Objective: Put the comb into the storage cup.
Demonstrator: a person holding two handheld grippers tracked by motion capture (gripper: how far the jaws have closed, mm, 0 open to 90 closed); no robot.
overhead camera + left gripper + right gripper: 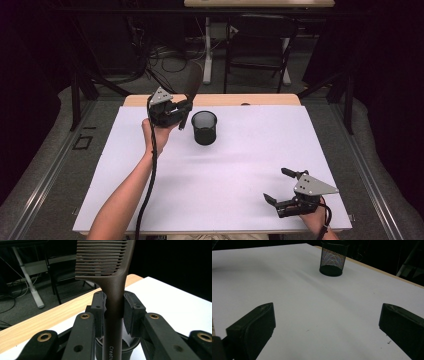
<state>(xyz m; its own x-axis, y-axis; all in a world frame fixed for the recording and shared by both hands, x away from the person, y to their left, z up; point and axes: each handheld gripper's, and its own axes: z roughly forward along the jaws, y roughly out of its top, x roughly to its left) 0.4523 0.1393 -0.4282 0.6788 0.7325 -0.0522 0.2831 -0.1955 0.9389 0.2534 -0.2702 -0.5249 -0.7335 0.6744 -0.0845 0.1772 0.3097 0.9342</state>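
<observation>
My left gripper (pixel 184 111) is raised at the table's far left, shut on the handle of a dark brown comb (pixel 193 81). Its teeth point up and away in the high view. In the left gripper view the comb (pixel 112 282) stands upright between the two pads (pixel 99 306), with the black mesh cup (pixel 125 340) just below and behind the handle. That mesh cup (pixel 204 127) stands upright just right of the left gripper. My right gripper (pixel 278 185) rests low at the near right corner, open and holding nothing. Its view shows the cup (pixel 333 258) far ahead.
A white sheet (pixel 240 165) covers the tabletop, with a wooden strip (pixel 220 100) showing along the far edge. Beyond the table stand a chair (pixel 257 45), a desk leg (pixel 207 50) and loose cables on the floor.
</observation>
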